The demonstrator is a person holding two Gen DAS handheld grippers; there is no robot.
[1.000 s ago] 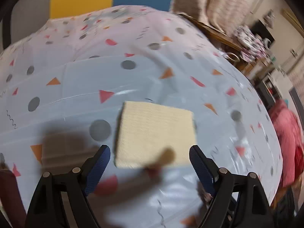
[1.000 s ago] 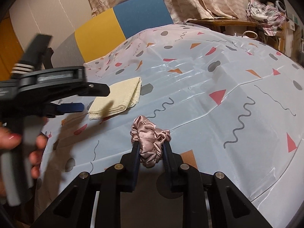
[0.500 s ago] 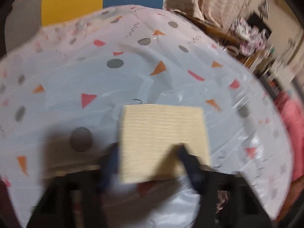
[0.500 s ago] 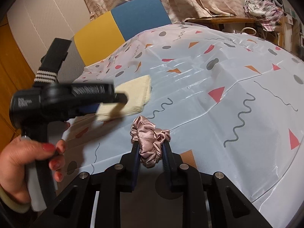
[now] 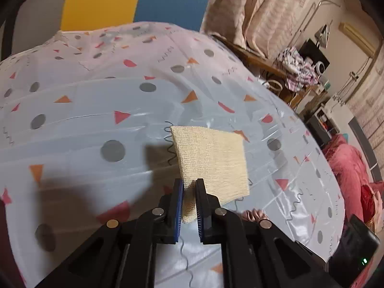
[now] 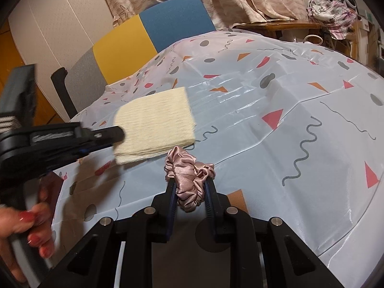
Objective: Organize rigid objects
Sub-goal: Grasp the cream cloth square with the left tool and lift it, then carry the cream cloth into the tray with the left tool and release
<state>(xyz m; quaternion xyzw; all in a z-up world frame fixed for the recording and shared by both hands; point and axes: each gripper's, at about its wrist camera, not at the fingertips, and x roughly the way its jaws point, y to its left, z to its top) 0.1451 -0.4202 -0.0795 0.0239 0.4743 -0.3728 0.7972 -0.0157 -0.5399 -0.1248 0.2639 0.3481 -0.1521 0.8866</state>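
My left gripper (image 5: 189, 192) pinches the folded cream waffle-weave cloth (image 5: 212, 160) by its near corner, clear above the worktop (image 5: 96, 124), while my right gripper (image 6: 189, 189) clamps the pink satin scrunchie (image 6: 188, 175) just beside it.

Pale worktop cover, cream cloth, pink scrunchie.

The worktop (image 6: 300, 124) wears a glossy pale blue-white cover printed with grey dots, grey squiggles and red and orange triangles. The cloth (image 5: 212, 158) is cream-yellow with a fine woven grid (open mesh at its edge). The scrunchie (image 6: 189, 175) is shiny dusty pink. Both claws are black with blue pads. The chair (image 6: 144, 36) is yellow, blue and grey.
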